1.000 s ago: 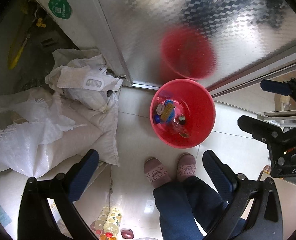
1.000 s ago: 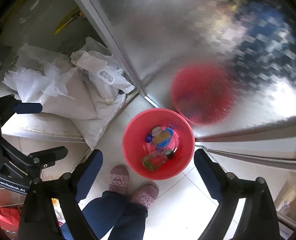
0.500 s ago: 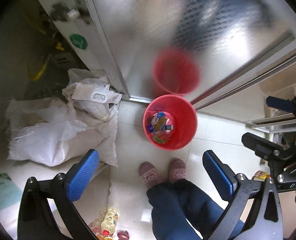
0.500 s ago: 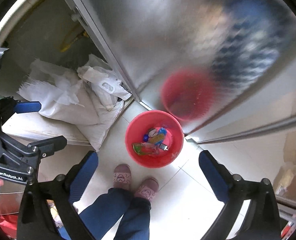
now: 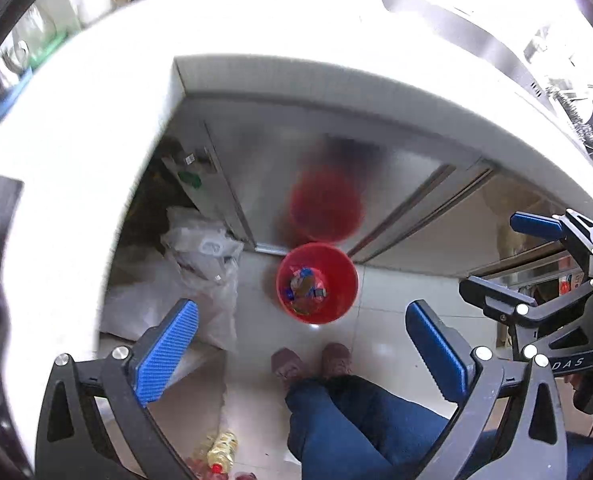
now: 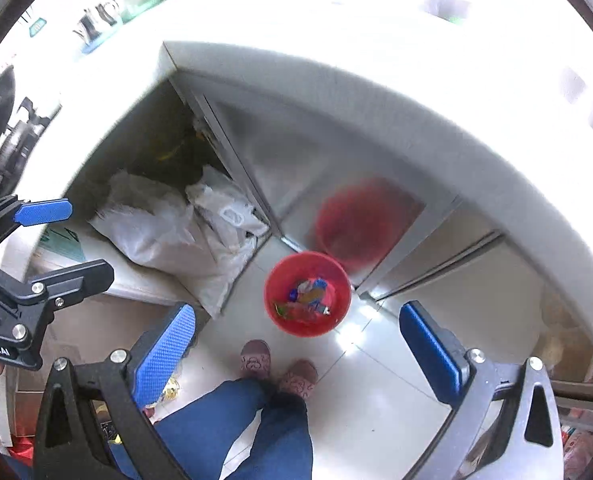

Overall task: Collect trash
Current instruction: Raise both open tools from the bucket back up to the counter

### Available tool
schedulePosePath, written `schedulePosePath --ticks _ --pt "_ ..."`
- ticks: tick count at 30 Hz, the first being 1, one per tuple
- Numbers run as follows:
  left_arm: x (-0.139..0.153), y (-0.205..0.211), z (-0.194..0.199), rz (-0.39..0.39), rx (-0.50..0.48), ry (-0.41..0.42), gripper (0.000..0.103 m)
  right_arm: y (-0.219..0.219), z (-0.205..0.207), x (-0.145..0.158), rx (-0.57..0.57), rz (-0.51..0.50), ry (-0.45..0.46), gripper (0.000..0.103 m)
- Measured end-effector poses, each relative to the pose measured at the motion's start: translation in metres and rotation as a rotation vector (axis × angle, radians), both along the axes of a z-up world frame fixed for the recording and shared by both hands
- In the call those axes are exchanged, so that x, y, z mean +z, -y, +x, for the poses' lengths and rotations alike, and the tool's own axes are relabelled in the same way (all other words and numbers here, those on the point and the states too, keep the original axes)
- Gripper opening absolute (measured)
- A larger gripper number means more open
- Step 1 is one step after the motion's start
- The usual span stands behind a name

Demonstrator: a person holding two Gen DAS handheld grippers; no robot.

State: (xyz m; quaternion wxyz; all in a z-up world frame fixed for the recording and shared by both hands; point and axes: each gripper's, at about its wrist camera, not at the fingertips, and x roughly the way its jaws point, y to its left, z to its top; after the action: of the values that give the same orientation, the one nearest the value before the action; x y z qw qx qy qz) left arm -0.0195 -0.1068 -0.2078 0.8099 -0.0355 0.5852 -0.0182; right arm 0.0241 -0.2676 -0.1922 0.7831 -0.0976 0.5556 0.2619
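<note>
A red bucket point(image 5: 346, 280) stands on the tiled floor by the metal cabinet, far below both grippers, with several pieces of colourful trash point(image 5: 305, 285) in its bottom. In the right wrist view the same bucket point(image 6: 282, 280) and trash point(image 6: 309, 298) show. My left gripper point(image 5: 300, 306) is open, its blue pads wide apart with nothing between them. My right gripper point(image 6: 296, 309) is just as wide open and empty. Each gripper appears in the other's view: the right gripper point(image 5: 510, 256) at the right edge, the left gripper point(image 6: 66, 244) at the left edge.
A white countertop point(image 5: 296, 32) with small items curves above the metal cabinet doors point(image 5: 264, 168). White sacks point(image 5: 184, 276) lie left of the bucket. A person's shoes point(image 5: 336, 358) and blue trouser legs stand just before it. Bottles point(image 5: 222, 446) lie on the floor.
Both grippers have risen high above the floor; the bucket looks smaller and the countertop has come into view. Both jaws stay wide apart and empty.
</note>
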Motion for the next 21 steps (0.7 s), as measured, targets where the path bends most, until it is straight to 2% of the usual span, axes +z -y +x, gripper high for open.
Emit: schedulePosePath --ticks 5,12,21 --pt "0.035 0.001 0.004 -0.022 -0.006 0.043 0.103 0.001 0.007 0.029 -0.02 0.059 0.014 0.102" --pt "0.069 -0.002 0.018 -0.023 -0.015 0.077 0.103 -0.014 0.022 0.063 -0.005 0.062 0.09 0.102" --pt "0.102 -0.029 0.069 -0.02 -0.004 0.142 0.103 -0.029 0.062 0.101 0.006 0.081 0.185 0.102"
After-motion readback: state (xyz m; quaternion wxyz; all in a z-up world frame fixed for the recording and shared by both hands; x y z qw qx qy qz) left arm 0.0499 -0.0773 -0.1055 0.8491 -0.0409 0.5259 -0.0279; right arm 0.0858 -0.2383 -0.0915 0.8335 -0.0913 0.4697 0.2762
